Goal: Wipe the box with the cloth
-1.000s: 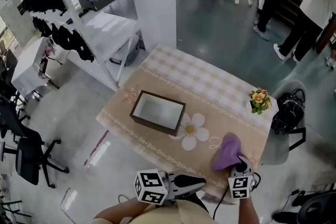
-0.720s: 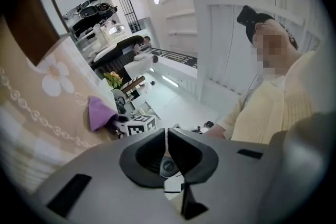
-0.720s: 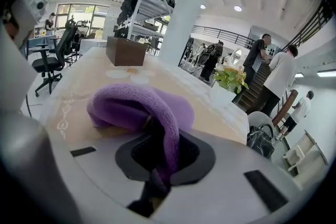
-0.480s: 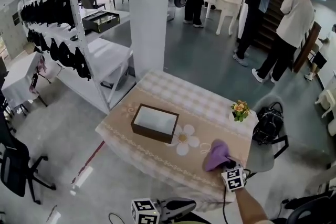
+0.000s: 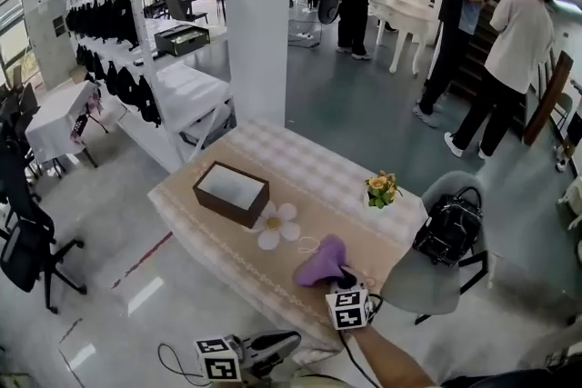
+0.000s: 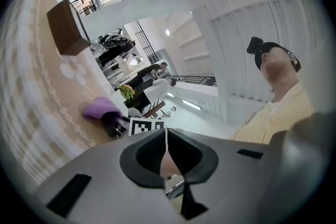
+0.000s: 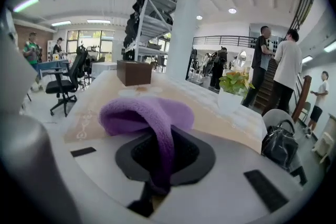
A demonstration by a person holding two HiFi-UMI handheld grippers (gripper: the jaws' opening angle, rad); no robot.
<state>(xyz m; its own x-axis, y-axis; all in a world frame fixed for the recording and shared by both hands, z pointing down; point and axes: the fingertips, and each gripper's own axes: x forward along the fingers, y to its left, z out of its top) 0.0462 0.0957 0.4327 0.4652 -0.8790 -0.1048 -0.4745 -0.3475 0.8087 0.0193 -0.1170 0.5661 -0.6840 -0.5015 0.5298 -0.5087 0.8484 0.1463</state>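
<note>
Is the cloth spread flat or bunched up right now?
Bunched up: the purple cloth humps in a fold, with one end pinched in the shut right gripper.

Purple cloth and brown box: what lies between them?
Only a white flower printed on the tablecloth; no object separates cloth and box, in the head view.
</note>
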